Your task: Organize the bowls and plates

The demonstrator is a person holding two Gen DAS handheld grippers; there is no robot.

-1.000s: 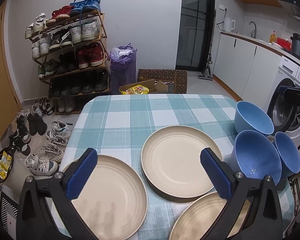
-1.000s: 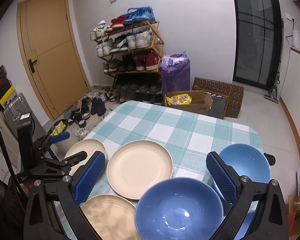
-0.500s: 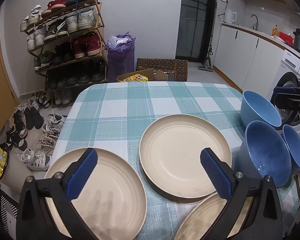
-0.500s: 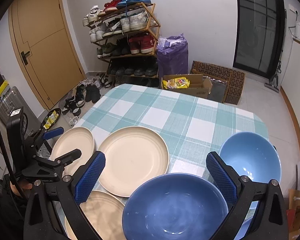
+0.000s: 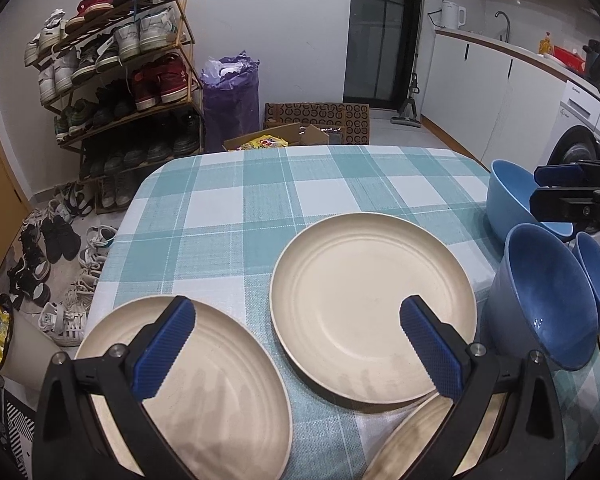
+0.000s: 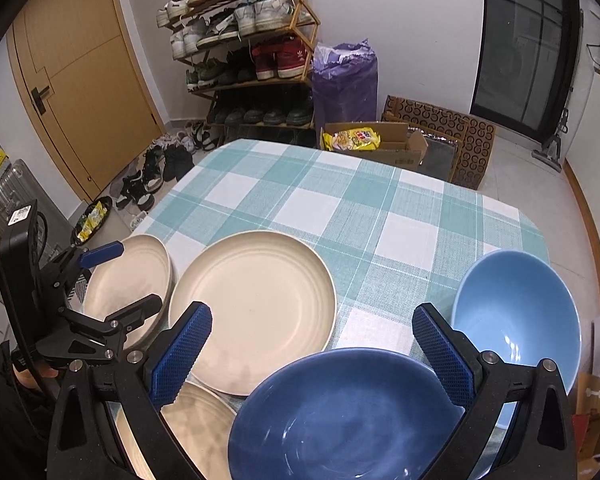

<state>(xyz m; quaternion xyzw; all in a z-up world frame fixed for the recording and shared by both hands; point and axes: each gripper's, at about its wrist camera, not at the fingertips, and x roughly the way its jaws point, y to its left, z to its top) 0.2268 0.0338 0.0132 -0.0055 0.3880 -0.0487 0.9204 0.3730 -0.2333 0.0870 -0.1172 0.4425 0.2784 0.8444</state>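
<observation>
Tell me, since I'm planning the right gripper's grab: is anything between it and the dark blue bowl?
Nothing visible. The right gripper is open just above the dark blue bowl, with no object between them.

Left gripper point(image 5: 296, 340): fingers point(image 5: 166, 346) spread wide, nothing between them, pointing forward and tilted down. Right gripper point(image 6: 312, 354): same, blue fingers point(image 6: 440, 354) wide apart, empty, angled down. Both held side by side, well apart. The hand behind the left gripper is partly visible in the right wrist view.
</observation>
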